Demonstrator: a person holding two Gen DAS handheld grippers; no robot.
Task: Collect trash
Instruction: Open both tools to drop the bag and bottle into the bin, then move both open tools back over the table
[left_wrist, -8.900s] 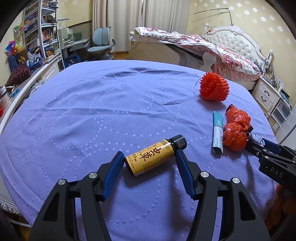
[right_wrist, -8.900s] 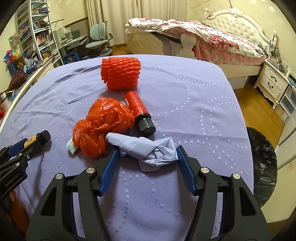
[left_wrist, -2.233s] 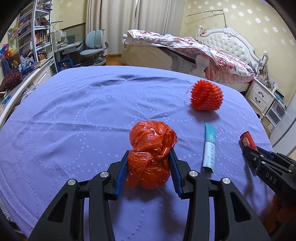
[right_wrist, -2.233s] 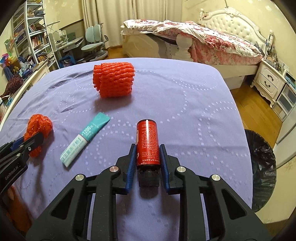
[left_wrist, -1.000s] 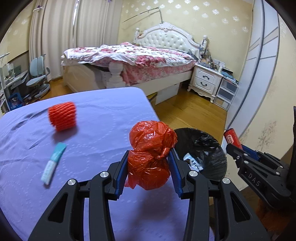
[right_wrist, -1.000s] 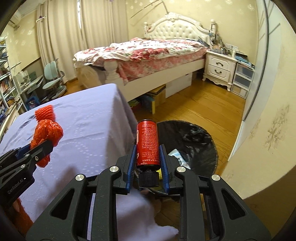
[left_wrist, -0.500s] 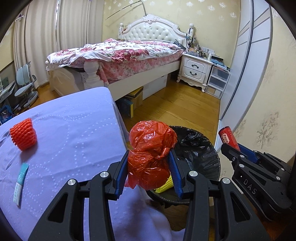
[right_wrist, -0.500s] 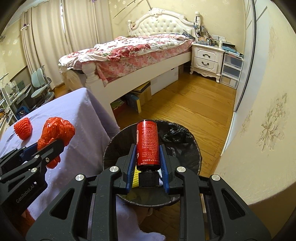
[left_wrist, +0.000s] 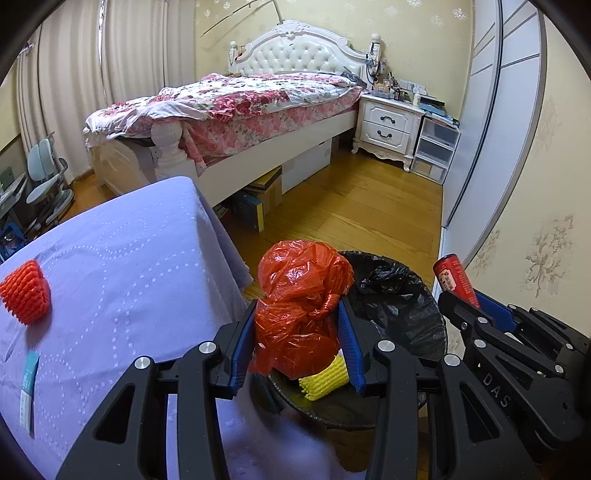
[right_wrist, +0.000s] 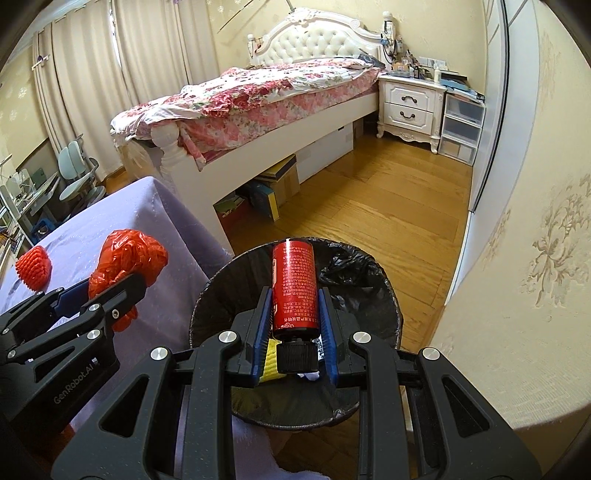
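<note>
My left gripper (left_wrist: 297, 325) is shut on a crumpled red plastic bag (left_wrist: 301, 291) and holds it over the near left rim of a black-lined trash bin (left_wrist: 402, 295) on the floor. My right gripper (right_wrist: 293, 306) is shut on a red bottle with a black cap (right_wrist: 293, 286) and holds it above the bin's opening (right_wrist: 354, 288). A yellow foam net (left_wrist: 325, 376) lies inside the bin. On the purple-covered table (left_wrist: 122, 258) lie a red foam net (left_wrist: 24, 291) and a teal tube (left_wrist: 28, 387). The bag also shows in the right wrist view (right_wrist: 127, 258).
The table's corner (right_wrist: 177, 229) hangs just left of the bin. A bed (left_wrist: 236, 110) with cardboard boxes (left_wrist: 262, 199) under it stands behind, a white nightstand (left_wrist: 389, 125) at the right. A wall (right_wrist: 535, 221) runs close on the right of the bin. Wooden floor (left_wrist: 351, 214) lies between.
Both grippers have swung right from the table to the bin with the bag and the bottle still held. In the last half second they moved a little closer over the bin.
</note>
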